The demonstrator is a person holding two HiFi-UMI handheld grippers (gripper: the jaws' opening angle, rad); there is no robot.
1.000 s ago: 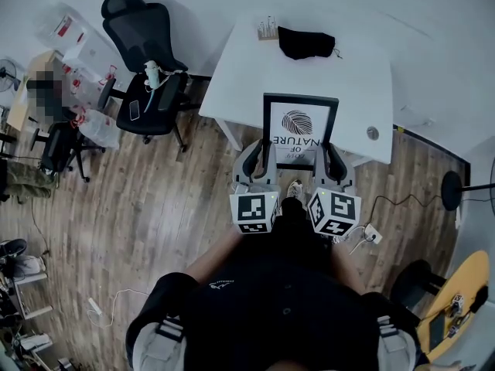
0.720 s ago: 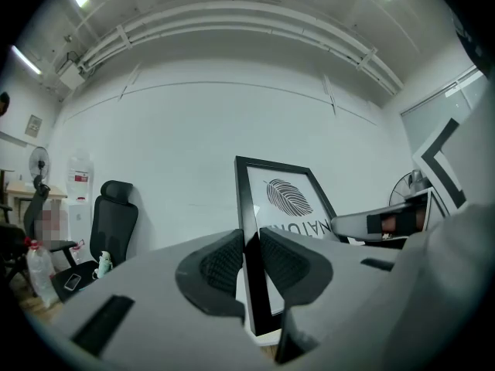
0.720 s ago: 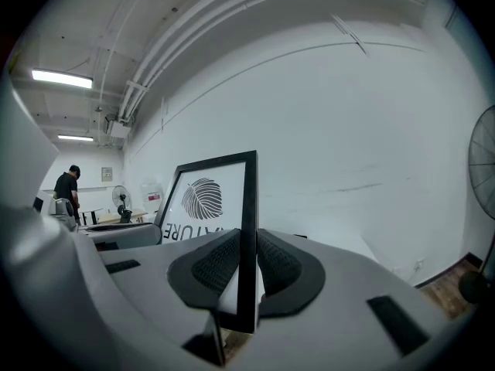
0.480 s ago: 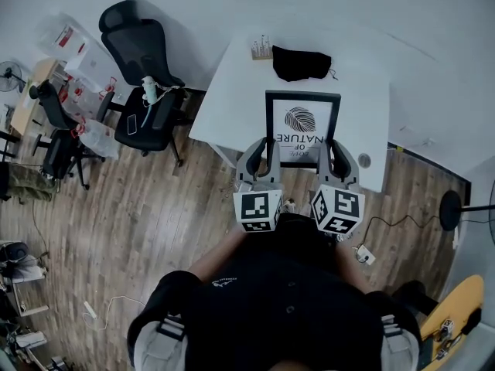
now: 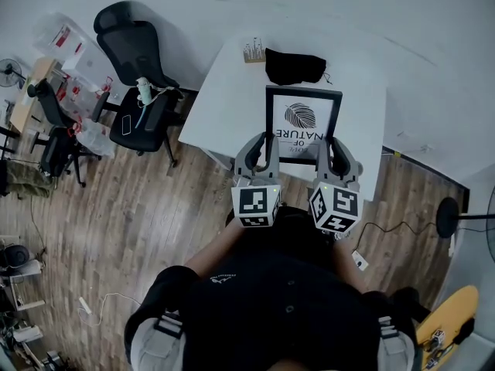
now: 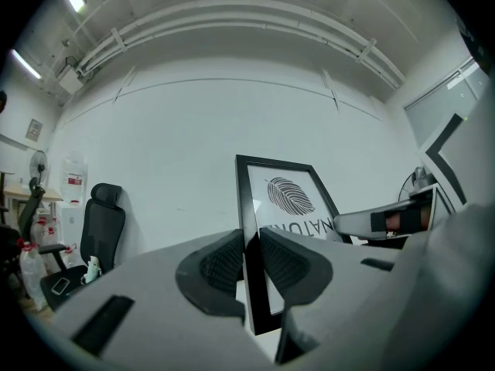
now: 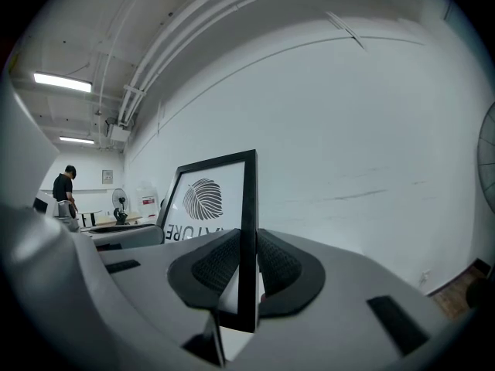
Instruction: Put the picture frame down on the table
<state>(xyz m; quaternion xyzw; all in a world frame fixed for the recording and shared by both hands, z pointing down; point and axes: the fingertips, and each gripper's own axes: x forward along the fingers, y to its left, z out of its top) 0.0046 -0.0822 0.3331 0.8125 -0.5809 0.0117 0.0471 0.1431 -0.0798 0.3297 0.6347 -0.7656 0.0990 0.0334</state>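
A black picture frame (image 5: 302, 122) with a leaf print and the word NATURE is held over the white table (image 5: 224, 91). My left gripper (image 5: 267, 141) is shut on the frame's left side bar (image 6: 249, 230). On the frame's right side bar (image 7: 248, 230) my right gripper (image 5: 326, 144) is shut too. In both gripper views the frame (image 6: 286, 203) stands between the padded jaws, its print facing inward (image 7: 203, 199). Whether its lower edge touches the table cannot be told.
A black cloth (image 5: 294, 66) and a small holder (image 5: 253, 52) lie at the table's far end. A black office chair (image 5: 135, 60) stands left of the table, over the wood floor (image 5: 116, 222). Cluttered desks (image 5: 31, 91) fill the far left. A person (image 7: 63, 185) stands far off.
Both grippers and the frame have moved forward, further over the table. The grip on both side bars is unchanged.
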